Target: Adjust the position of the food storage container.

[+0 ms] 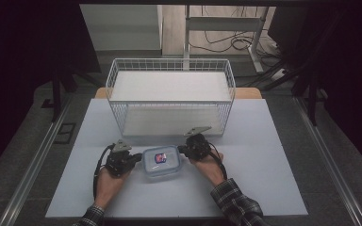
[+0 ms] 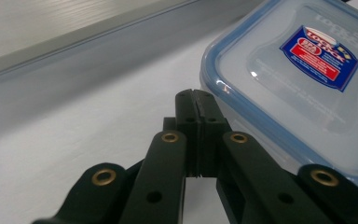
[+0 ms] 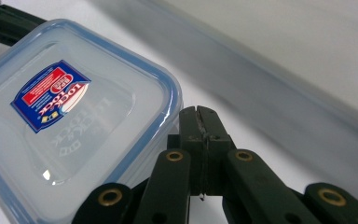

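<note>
Both hand-held grippers, left and right, flank the lidded container near the bench's front edge with jaws closed on nothing; squeezed between smooth tips, it could slip.

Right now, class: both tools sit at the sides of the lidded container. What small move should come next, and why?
Probably open both tools. The left tool and right tool have their jaws pressed shut beside the container, gripping nothing, so neither can take hold of its blue-rimmed lid until they part.
</note>
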Demonstrator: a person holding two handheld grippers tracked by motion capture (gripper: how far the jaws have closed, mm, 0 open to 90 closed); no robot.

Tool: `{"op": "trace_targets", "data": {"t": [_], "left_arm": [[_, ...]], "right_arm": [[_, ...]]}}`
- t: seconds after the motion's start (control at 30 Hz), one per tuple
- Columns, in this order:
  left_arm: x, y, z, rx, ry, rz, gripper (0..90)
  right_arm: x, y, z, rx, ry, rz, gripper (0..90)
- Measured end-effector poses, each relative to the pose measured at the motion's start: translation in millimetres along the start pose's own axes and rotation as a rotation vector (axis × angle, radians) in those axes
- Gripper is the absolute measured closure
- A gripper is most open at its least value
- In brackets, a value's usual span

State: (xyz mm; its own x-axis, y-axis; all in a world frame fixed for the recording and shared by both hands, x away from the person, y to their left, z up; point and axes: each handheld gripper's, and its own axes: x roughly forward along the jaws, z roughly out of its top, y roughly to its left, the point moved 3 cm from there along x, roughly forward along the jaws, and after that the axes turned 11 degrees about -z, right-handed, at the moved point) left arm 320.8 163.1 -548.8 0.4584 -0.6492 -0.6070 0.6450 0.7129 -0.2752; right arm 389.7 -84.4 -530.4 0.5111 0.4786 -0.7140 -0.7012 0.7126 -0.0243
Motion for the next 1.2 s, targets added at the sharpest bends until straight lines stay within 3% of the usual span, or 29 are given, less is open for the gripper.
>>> {"op": "trace_targets", "data": {"t": [0.2,0.63,0.67,0.77,0.87,0.97,1.0,1.07,1.1,1.13,1.2], "left_arm": [[5.5,-13.4,2.3,0.032,0.020,-0.030,90.0],[17.9,-36.8,3.0,0.066,0.046,-0.082,90.0],[16.0,-37.1,3.2,0.068,0.053,-0.085,90.0],[-2.7,-36.4,3.1,0.066,0.018,-0.076,89.1],[-16.9,-39.1,-2.5,0.065,-0.006,-0.106,81.4],[-22.7,-41.2,-8.0,0.063,-0.012,-0.108,74.6],[-27.3,-43.3,-13.1,0.063,-0.017,-0.103,60.5],[-30.5,-44.8,-19.3,0.074,-0.022,-0.086,47.9],[-30.5,-44.8,-19.3,0.074,-0.022,-0.086,42.1],[-30.4,-45.2,-23.5,0.068,-0.020,-0.083,42.1],[-29.5,-45.7,-30.2,0.067,-0.006,-0.075,30.3]], "right_arm": [[-19.7,-1.5,-19.5,0.034,-0.005,0.015,89.2],[-46.1,-3.3,-45.3,0.032,0.025,-0.014,89.1],[-47.1,-3.9,-46.4,0.032,0.025,-0.008,89.0],[-61.9,-7.6,-48.6,0.006,0.002,-0.055,87.1],[-77.9,-10.8,-51.7,0.026,-0.037,-0.047,82.6],[-86.3,-10.9,-55.8,0.032,-0.055,-0.050,78.4],[-93.8,-9.5,-61.2,0.037,-0.067,-0.048,71.7],[-97.7,-7.6,-65.3,0.044,-0.076,-0.043,63.1],[-97.7,-7.6,-65.3,0.044,-0.076,-0.043,63.1],[-99.4,-6.5,-67.7,0.045,-0.076,-0.047,56.1],[-100.6,-4.0,-73.0,0.040,-0.070,-0.051,44.2]]}}
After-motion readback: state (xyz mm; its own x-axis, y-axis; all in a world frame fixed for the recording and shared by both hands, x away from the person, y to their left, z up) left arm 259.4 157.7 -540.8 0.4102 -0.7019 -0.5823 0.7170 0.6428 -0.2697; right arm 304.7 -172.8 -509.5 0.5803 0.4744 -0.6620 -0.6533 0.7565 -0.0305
